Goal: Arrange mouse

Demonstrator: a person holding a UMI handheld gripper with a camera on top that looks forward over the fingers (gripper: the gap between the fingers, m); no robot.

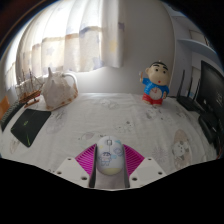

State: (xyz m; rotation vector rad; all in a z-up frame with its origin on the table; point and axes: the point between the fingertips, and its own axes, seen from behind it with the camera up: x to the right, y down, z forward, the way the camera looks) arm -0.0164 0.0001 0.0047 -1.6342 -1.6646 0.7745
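Curtained window is filling the background; a pale patterned counter (pixel 110 120) is running under everything. Gripper (pixel 110 170) is sitting low at 6 o'clock, and a white computer mouse (pixel 110 160) is standing between its magenta pads (pixel 87 160). Both pads are looking flush against the mouse's sides, so I'm reading it as clamped on the mouse, though I can't tell whether it's lifted off the counter.

Other items: cartoon boy figurine (pixel 154 82) at 1 o'clock, well beyond the fingers; white bag-like object (pixel 55 90) at 10 o'clock; dark flat pad (pixel 28 125) at 9 o'clock; dark monitor-like shape (pixel 212 95) at 3 o'clock.

Step, as I'm judging it: grasp done, mouse in transit or about to be. Next move is calling for carrying it to its spot, likely toward the dark pad at 9 o'clock, squaring it up, setting it flat, then opening the fingers.
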